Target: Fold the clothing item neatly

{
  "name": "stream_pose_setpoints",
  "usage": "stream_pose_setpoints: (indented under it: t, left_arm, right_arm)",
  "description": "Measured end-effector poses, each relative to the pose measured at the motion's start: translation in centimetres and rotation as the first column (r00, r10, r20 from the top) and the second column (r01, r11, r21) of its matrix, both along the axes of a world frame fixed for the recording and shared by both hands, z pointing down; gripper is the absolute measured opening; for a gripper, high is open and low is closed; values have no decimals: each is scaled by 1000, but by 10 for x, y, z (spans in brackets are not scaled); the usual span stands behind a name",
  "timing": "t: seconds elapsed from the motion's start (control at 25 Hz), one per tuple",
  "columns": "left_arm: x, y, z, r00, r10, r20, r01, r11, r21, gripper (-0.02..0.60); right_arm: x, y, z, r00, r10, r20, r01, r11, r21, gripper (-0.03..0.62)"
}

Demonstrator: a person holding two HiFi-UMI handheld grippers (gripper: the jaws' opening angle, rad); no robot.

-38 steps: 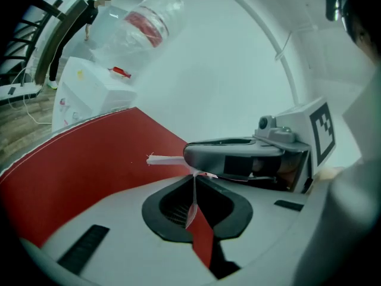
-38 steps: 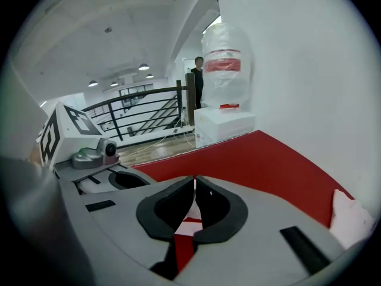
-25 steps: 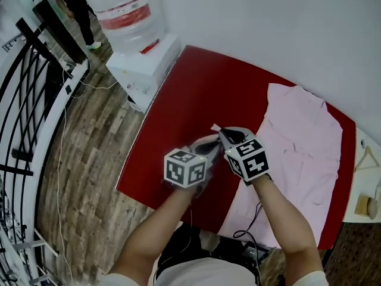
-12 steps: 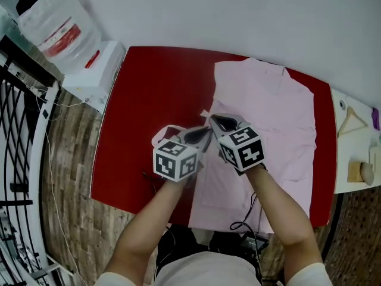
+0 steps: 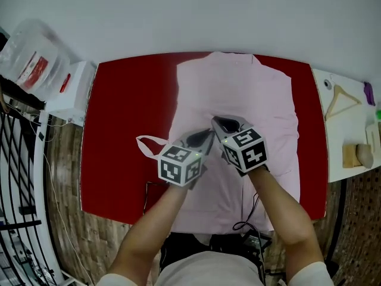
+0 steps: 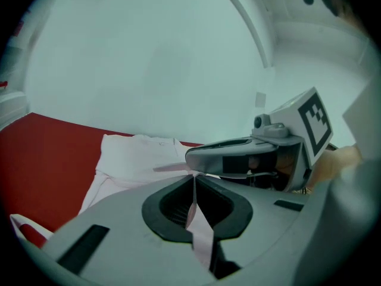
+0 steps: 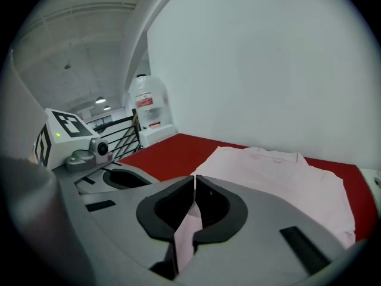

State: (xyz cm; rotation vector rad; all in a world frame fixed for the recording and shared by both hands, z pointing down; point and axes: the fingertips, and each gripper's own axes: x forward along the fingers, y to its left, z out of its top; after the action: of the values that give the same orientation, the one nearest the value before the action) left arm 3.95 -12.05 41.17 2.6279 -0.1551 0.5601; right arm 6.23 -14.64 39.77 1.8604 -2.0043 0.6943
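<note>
A pale pink shirt lies flat on the red table, collar toward the wall. Both grippers hang side by side over the shirt's middle. My left gripper is shut on a pinch of the pink fabric. A loose pink fold trails out to its left over the red surface. My right gripper is likewise shut on pink fabric. In the left gripper view the left gripper has the right gripper's body close on its right. The right gripper points toward the collar.
A water dispenser with its bottle stands off the table's left end, beside a black railing. A white side table at the right holds a wooden hanger and small items. A black cable hangs at the near edge.
Both grippers, still shut on the pink fabric, have carried it from over the bare red surface at the shirt's left edge to over the shirt's middle. The dispenser has slid to the picture's left.
</note>
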Motion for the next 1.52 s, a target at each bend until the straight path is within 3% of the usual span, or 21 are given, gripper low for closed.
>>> stream_pose_setpoints:
  t: [0.52,0.84,0.88,0.96,1.12,1.32,1.52]
  left_arm:
    - [92,81,14,989,147,24,-147,989,-7,13]
    - [127,126,27,963,267,43,-265,964,-31,15]
    - [127,131,30,957,286,47,-285,958,-33,21]
    - [125,140,37,944,324,62,-322,946,-38,99]
    - [99,135,52,926,356,124,-360,933,5,129]
    - [58,102,67,932,298,209,-318,946,68,129]
    - [34,81,74,941,243,236,-265,962,66,129]
  right_arm:
    - [106,78,16,985,169,43,-169,986,0,23]
    - [161,118,34,962,270,53,-269,963,-21,23]
    - [170,123,38,958,283,53,-282,959,-26,23]
    - [187,132,44,951,306,48,-305,952,-37,23]
    - [212,145,56,943,332,36,-330,942,-57,23]
    - [230,142,69,949,313,44,-311,949,-43,23]
    - [239,142,66,932,296,211,-313,948,54,23]
